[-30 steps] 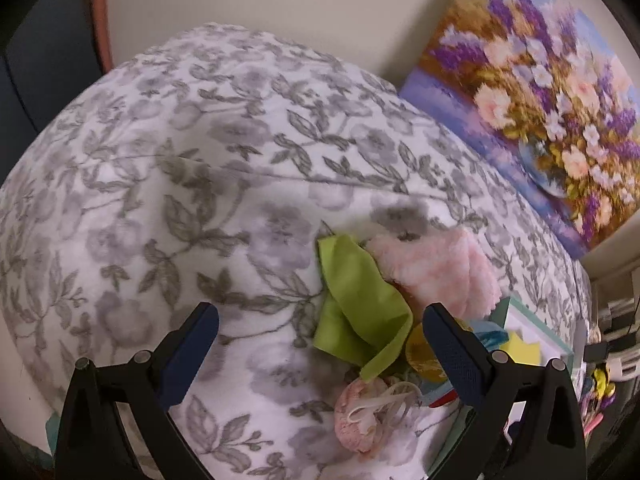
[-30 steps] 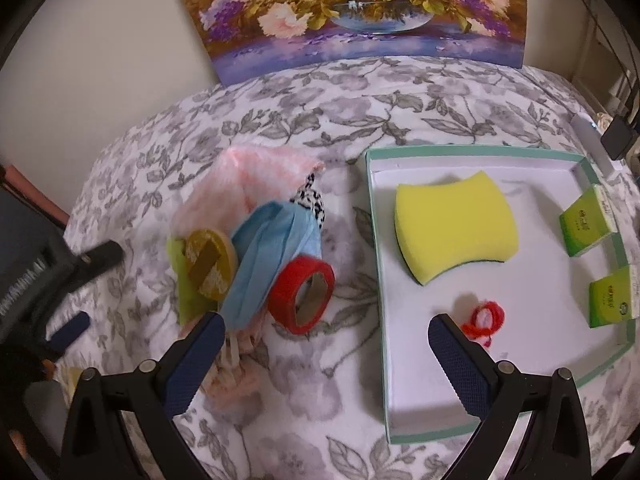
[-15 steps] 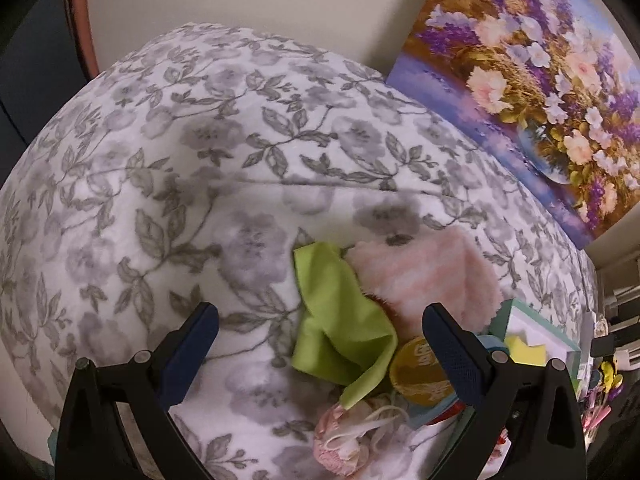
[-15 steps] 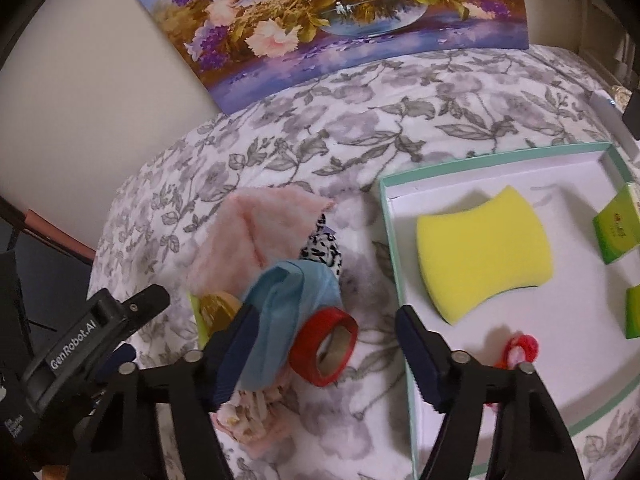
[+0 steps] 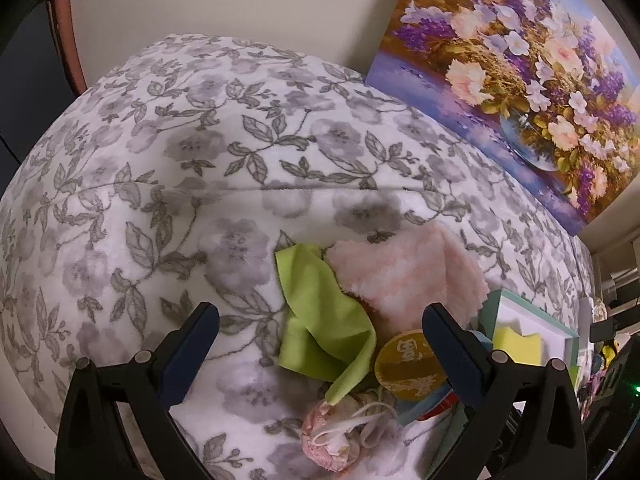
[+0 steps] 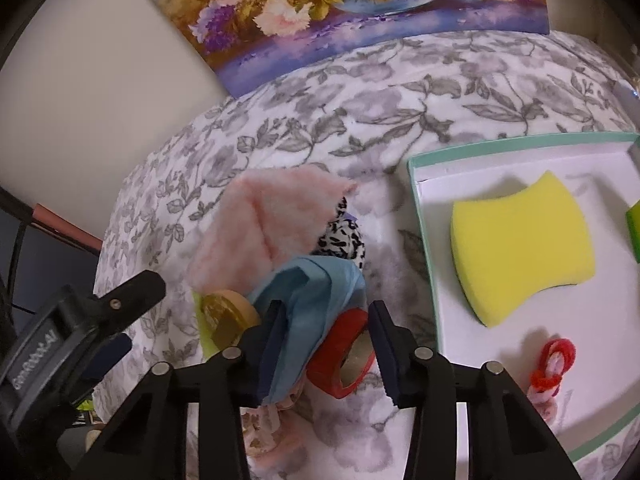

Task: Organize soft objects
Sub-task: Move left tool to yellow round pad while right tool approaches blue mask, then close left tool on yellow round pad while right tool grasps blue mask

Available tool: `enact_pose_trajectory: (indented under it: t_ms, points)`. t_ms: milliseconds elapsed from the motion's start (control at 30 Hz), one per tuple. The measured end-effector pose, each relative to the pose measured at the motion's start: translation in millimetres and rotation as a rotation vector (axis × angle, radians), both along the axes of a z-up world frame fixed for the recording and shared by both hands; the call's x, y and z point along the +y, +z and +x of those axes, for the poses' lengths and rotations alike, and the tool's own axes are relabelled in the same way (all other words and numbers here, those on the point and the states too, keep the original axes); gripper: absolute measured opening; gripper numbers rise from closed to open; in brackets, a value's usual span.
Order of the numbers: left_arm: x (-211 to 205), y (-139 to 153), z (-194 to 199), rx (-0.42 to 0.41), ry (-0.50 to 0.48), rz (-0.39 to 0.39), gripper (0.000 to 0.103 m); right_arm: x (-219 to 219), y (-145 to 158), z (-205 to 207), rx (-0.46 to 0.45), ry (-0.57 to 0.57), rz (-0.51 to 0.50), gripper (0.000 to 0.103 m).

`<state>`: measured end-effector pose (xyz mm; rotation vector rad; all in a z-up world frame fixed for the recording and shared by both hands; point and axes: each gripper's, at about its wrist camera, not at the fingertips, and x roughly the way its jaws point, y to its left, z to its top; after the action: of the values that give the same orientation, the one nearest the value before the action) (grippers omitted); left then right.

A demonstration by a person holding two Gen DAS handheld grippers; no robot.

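Note:
A pile lies on the floral blanket: a pink fluffy cloth (image 5: 412,276) (image 6: 268,228), a green cloth (image 5: 324,320), a yellow tape roll (image 5: 408,364) (image 6: 228,316), a blue cloth (image 6: 312,300), a red tape roll (image 6: 344,356), a black-and-white spotted fabric (image 6: 344,236) and a pink drawstring pouch (image 5: 336,436). My left gripper (image 5: 320,348) is open, hovering over the green cloth. My right gripper (image 6: 326,344) is partly closed, its jaws around the blue cloth and red roll. A teal-rimmed white tray (image 6: 420,184) holds a yellow sponge (image 6: 524,248) and a red yarn bundle (image 6: 554,364).
A flower painting (image 5: 520,60) (image 6: 360,4) leans on the wall behind the blanket. A green packet (image 6: 634,232) lies at the tray's right edge. The left gripper's body (image 6: 72,340) shows at the left of the right wrist view. A dark chair edge (image 5: 64,40) stands at far left.
My right gripper has dropped toward the pile and narrowed its jaws around the blue cloth and red tape roll. My left gripper has drifted slightly, staying open.

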<state>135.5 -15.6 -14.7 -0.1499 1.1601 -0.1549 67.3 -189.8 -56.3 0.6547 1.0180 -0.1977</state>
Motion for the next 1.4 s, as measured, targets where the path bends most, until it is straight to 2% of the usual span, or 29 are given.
enact_pose_trajectory:
  t_ms: [133,200,333,500,867,933,1000,1067,1133,1400]
  points:
    - [-4,-1,-3,0.019,-0.019,-0.031,0.097,-3,-1,-2,-0.003,-0.001,0.002,0.034]
    - [-8,-1,-4,0.025,-0.033,-0.038,0.087,-3,-1,-2,-0.005,0.003,0.002,0.028]
    - [-17,-2,-7,0.035,-0.067,-0.047,0.084,-4,-2,-4,-0.011,0.015,0.006,0.024]
    - [-25,-3,-10,0.052,-0.093,-0.103,0.081,-5,-3,-6,-0.016,0.02,0.015,0.024]
    - [-45,-11,-13,0.083,-0.135,-0.125,0.081,-7,-3,-8,-0.019,0.033,0.02,0.024]
    - [-48,-13,-13,0.091,-0.14,-0.12,0.076,-7,-3,-9,-0.019,0.033,0.021,0.024]
    - [-50,-17,-13,0.097,-0.144,-0.112,0.066,-7,-3,-10,-0.019,0.031,0.023,0.024]
    - [-52,-20,-13,0.106,-0.148,-0.111,0.063,-8,-3,-11,-0.019,0.029,0.027,0.024]
    - [-53,-22,-13,0.111,-0.149,-0.113,0.054,-10,-3,-11,-0.018,0.028,0.03,0.024]
    - [-53,-21,-14,0.107,-0.15,-0.106,0.052,-11,-4,-12,-0.015,0.025,0.029,0.024]
